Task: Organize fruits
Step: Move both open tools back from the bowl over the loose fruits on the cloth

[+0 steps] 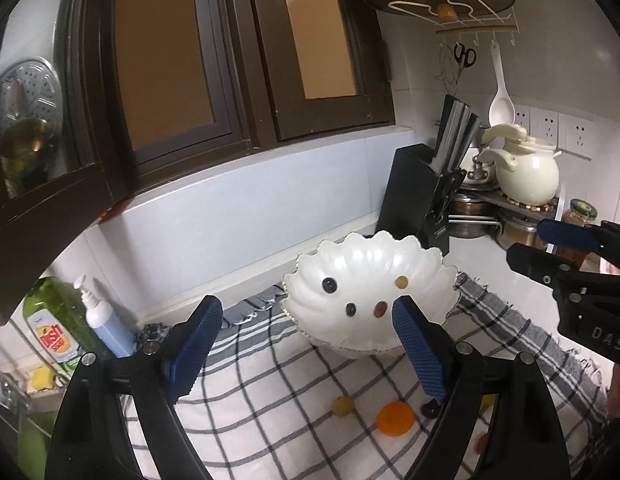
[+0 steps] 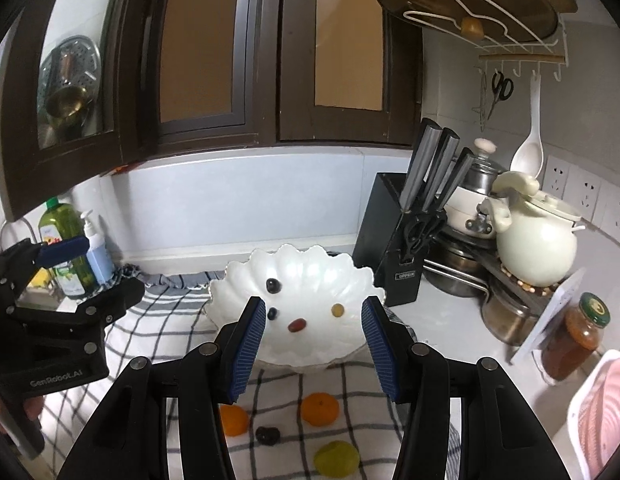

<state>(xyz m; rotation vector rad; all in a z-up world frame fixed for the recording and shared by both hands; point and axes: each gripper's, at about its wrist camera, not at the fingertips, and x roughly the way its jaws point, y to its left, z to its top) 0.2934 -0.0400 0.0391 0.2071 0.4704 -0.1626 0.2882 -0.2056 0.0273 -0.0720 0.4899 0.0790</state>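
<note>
A white shell-shaped bowl stands on a checked cloth and holds several small fruits: dark grapes, a red one and a yellow one. In front of it on the cloth lie an orange, a second orange, dark grapes and a yellow-green fruit. My left gripper hangs open and empty before the bowl. My right gripper is also open and empty, facing the bowl.
A black knife block, stacked pots and a cream ceramic kettle crowd the back right corner. A jar and a pink rack stand at the right. Soap bottles stand by the sink at the left.
</note>
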